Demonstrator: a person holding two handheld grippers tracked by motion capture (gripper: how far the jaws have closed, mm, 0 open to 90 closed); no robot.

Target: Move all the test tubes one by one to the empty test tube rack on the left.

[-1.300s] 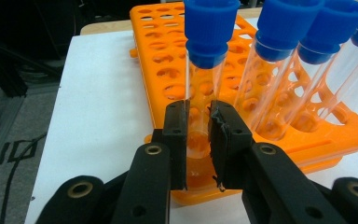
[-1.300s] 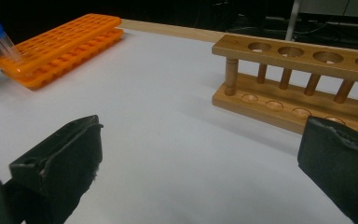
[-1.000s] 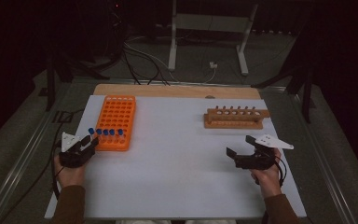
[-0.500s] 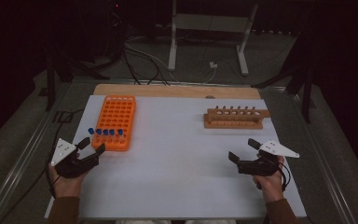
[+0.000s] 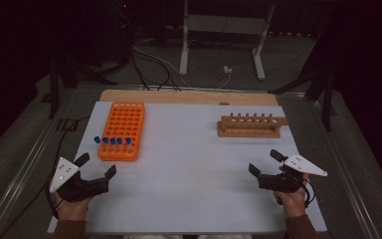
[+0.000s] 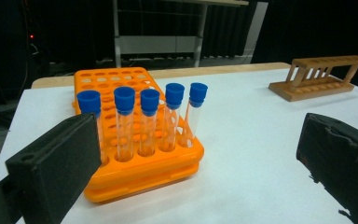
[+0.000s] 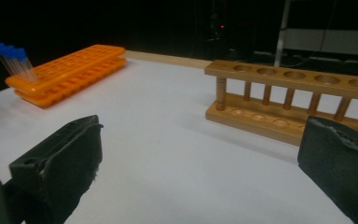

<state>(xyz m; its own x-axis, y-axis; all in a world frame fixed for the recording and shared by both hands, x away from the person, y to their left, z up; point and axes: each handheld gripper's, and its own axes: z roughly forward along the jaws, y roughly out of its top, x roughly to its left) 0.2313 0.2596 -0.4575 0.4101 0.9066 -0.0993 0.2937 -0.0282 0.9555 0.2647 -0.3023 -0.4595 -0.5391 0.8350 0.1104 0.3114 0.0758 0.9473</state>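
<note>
My left gripper hangs low at the near left of the table, jaws spread wide and empty. The tubes, five with blue caps, stand upright in one row along the near edge of the orange rack, ahead of these jaws and slightly to their right, near but not touching. Their long axis is vertical, so I judge that the jaws must close from the sides on a tube below its cap, then lift straight up. My right gripper sits at the near right, jaws also wide apart and holding nothing. The wooden rack lies ahead of it, its top holes showing no tubes, and is well apart from the orange rack. The left gripper is clearly the nearer to the tubes; the right is the nearer to the wooden rack. The table surface is flat, white and bare between the racks. Beyond the far edge the room is dark, with cables on the floor and a metal stand.
</note>
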